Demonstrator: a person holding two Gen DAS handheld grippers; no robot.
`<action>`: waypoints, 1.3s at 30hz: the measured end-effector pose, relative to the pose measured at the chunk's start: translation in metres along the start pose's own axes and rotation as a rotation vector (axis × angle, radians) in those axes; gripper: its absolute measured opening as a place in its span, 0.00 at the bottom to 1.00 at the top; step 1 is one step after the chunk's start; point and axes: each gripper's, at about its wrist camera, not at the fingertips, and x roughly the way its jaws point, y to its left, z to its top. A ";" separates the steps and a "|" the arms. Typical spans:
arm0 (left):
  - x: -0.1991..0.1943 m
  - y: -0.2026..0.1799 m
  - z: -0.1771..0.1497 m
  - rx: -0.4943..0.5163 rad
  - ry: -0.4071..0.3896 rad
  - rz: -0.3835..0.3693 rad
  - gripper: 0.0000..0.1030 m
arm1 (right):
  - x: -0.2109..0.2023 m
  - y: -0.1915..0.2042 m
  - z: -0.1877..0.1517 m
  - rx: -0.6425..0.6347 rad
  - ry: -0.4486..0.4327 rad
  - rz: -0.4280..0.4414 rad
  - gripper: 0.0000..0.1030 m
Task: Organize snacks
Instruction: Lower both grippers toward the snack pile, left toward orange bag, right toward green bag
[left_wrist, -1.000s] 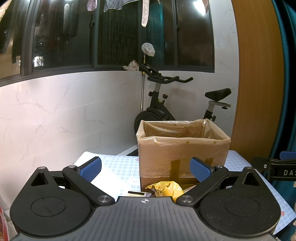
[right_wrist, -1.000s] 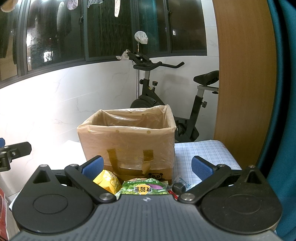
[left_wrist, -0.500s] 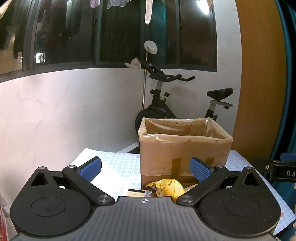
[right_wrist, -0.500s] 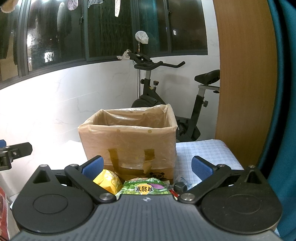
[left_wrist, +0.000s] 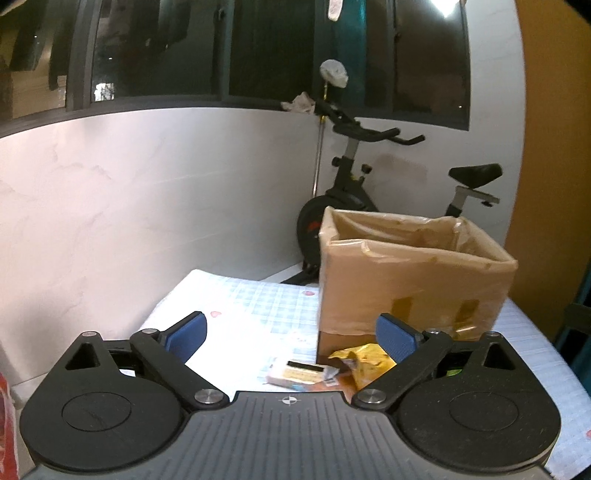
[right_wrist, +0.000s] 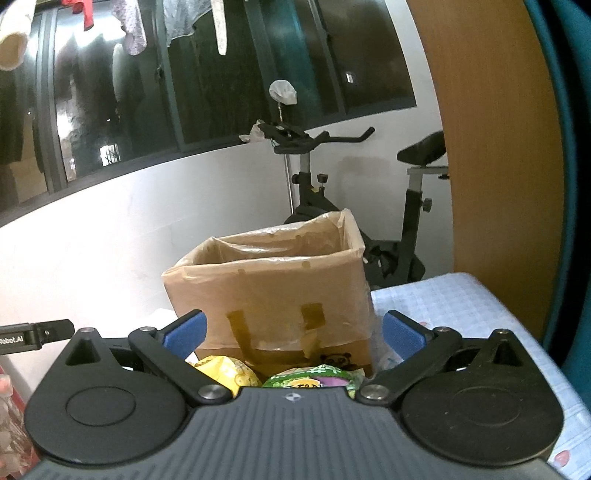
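Yellow snack (right_wrist: 225, 373), green snack (right_wrist: 314, 378) before open lined box (right_wrist: 269, 291).

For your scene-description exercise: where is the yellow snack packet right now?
In the left wrist view the yellow snack packet lies on the checked tablecloth, against the base of the lined cardboard box, right of a small flat packet.
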 end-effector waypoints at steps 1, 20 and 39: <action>0.003 0.000 -0.001 0.001 0.002 0.001 0.96 | 0.003 -0.001 -0.002 0.000 0.001 -0.001 1.00; 0.071 -0.020 -0.076 0.010 0.183 -0.149 0.96 | 0.053 -0.021 -0.071 -0.054 0.171 -0.087 1.00; 0.139 -0.044 -0.120 -0.006 0.378 -0.208 0.96 | 0.066 -0.052 -0.090 0.012 0.240 -0.121 1.00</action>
